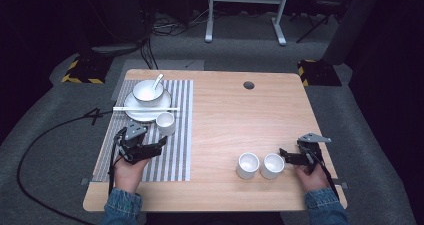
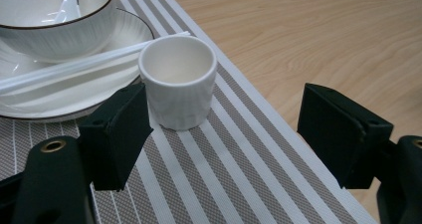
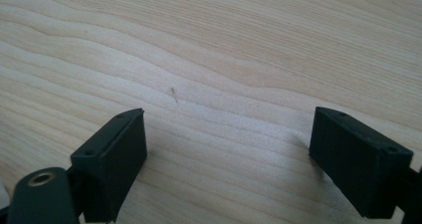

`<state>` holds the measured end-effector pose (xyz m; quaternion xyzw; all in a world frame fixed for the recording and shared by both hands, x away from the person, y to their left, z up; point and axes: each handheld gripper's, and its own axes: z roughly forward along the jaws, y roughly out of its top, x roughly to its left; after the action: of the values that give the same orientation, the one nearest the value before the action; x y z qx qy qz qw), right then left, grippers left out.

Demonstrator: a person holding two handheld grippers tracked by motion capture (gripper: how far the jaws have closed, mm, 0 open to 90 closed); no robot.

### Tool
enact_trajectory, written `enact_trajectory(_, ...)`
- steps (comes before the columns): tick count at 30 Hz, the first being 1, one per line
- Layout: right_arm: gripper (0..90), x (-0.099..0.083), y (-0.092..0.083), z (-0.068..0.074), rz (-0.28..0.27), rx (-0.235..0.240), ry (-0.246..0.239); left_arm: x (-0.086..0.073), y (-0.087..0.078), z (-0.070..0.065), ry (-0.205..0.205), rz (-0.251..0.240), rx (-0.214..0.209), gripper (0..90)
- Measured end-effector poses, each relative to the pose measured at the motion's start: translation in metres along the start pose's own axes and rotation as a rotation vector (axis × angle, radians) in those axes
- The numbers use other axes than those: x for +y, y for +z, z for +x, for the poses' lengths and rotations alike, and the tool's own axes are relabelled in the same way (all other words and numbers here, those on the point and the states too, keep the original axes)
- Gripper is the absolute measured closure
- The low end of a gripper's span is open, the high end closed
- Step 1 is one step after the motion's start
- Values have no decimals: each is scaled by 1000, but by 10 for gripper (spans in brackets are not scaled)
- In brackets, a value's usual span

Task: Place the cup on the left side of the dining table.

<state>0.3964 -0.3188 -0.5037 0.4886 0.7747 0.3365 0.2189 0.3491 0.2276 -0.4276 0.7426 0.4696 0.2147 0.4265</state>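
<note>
Dark room, grey carpet floor [image 1: 45,135] all round, black cables trailing across it at left. White metal stand legs [image 1: 245,15] at the top centre of the high view, yellow-black striped blocks [image 1: 82,70] at the upper left and upper right just off the worktop corners.

Light wooden worktop [image 1: 240,120] takes the middle of the high view, with a round dark cable hole [image 1: 248,85] near its far edge. Grain plain and bare in the right gripper view.

Grey-white striped placemat [image 1: 175,150] on the left part of the worktop. At its upper end a white plate [image 1: 145,114] with a dark-rimmed white bowl [image 1: 148,91] on it, a white spoon [image 1: 158,80] in the bowl, and white chopsticks [image 1: 145,108] laid across the plate.

White cup [image 2: 178,82] stands upright on the placemat, just beside the plate's lower right edge. Two more white cups [image 1: 260,165] side by side at lower right on bare wood.

Left claw [image 1: 142,147] low left on the placemat, jaws apart, nothing gripped; in the left gripper view the cup stands just ahead of them, close to the left jaw, not pinched. Right claw [image 1: 286,155] at lower right, jaws wide apart over bare wood, just beside the right one of the pair of cups, empty.
</note>
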Motion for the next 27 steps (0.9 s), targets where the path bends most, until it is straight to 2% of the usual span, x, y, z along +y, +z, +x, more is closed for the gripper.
enact_trajectory(3,151,0,0,0,0,0,0,-3,-13,-4,21,9,-23,212)
enact_trajectory(8,151,0,0,0,0,0,0,-8,-23,-7,33,13,-29,212)
enact_trajectory(15,151,0,0,0,0,0,0,-18,-23,-9,55,57,-40,212)
enact_trajectory(18,150,0,0,0,0,0,0,-21,-23,-10,57,61,-41,212)
enact_trajectory(27,151,0,0,0,0,0,-2,-42,-25,-8,72,124,-37,212)
